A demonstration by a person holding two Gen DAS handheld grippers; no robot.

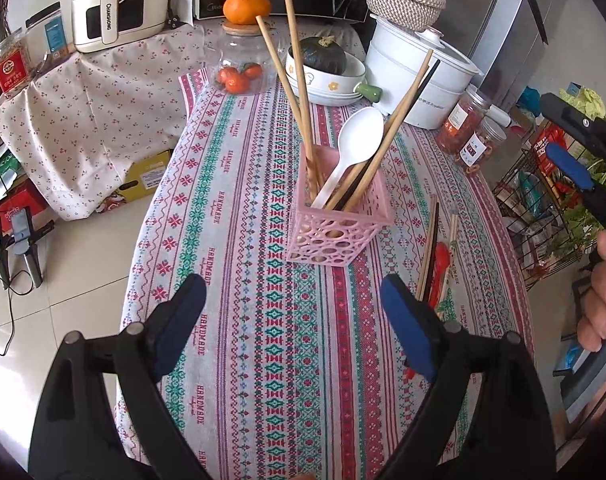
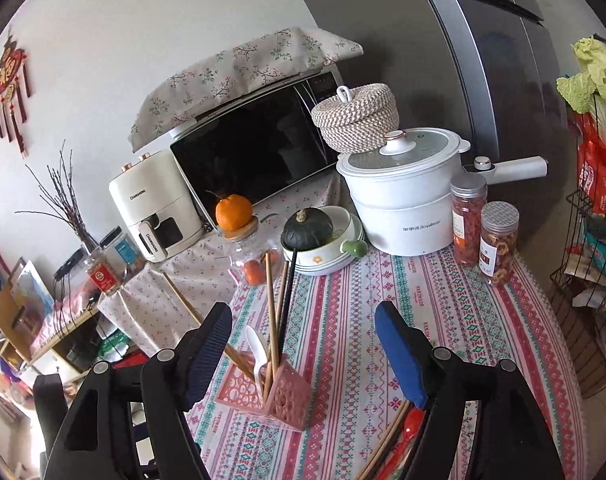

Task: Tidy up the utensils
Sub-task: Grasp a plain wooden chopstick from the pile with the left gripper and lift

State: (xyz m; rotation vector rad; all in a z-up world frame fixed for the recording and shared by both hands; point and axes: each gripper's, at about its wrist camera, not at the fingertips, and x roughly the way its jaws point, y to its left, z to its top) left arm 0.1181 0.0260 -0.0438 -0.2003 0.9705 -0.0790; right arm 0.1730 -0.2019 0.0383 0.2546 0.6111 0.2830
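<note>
Pink perforated holder point(image 1: 335, 224) stands mid-frame on the patterned tablecloth point(image 1: 239, 240), light and tippy, already bristling with chopsticks and a white spoon point(image 1: 357, 148). Loose chopsticks point(image 1: 431, 248) and a red spoon point(image 1: 441, 268) lie lower right: thin, stiff, slippery, best pinched mid-shaft. Left gripper point(image 1: 293, 312) and right gripper point(image 2: 303, 344) both gape empty.
</note>
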